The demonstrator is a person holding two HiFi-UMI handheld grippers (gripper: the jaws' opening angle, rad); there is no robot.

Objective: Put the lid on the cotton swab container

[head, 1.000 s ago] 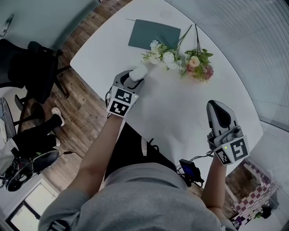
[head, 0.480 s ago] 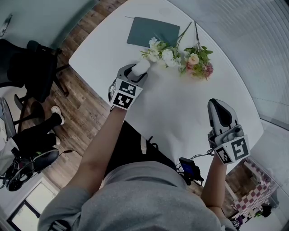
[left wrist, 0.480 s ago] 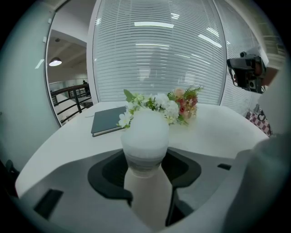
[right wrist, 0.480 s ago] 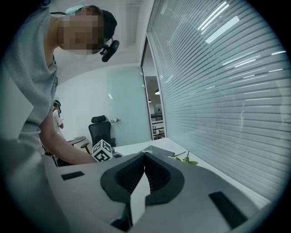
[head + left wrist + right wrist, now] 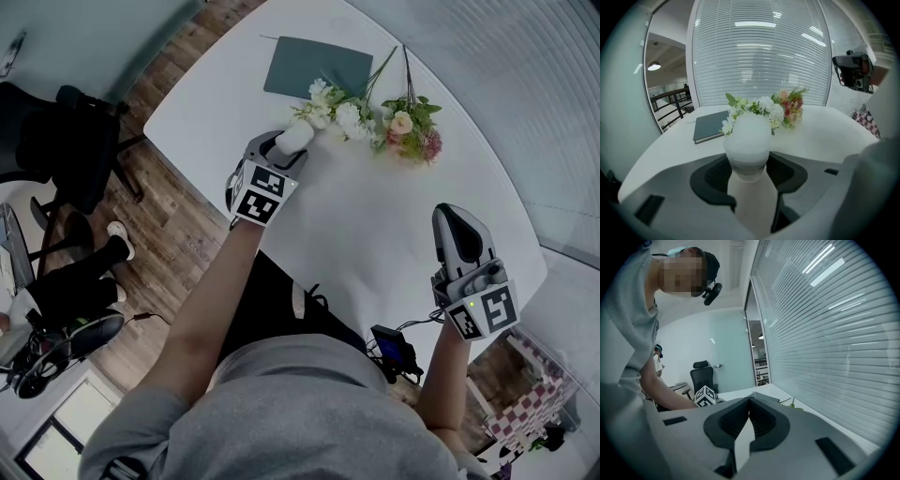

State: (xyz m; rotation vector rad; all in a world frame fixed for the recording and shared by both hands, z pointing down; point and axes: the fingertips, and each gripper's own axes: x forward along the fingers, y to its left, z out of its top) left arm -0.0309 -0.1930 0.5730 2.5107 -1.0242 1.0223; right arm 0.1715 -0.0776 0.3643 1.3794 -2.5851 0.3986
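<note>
A white cotton swab container [image 5: 294, 139] with a frosted rounded top is held over the white table [image 5: 375, 220], just in front of the flowers. My left gripper [image 5: 281, 150] is shut on it. In the left gripper view the container [image 5: 746, 138] stands upright between the dark pads [image 5: 712, 180] of my left gripper [image 5: 749, 171], and its lower part is hidden by the jaws. My right gripper [image 5: 448, 217] hovers near the table's right front edge, shut and empty. In the right gripper view my right gripper [image 5: 749, 401] has its fingertips meeting with nothing between them.
A bunch of white and pink flowers [image 5: 370, 117] lies at the back of the table, with a dark green notebook [image 5: 317, 67] behind it. A black office chair [image 5: 66, 141] stands on the wooden floor to the left. A window with blinds [image 5: 825, 333] runs along the right.
My left gripper has carried the container a little farther away, closer to the flowers. The right gripper has stayed almost still.
</note>
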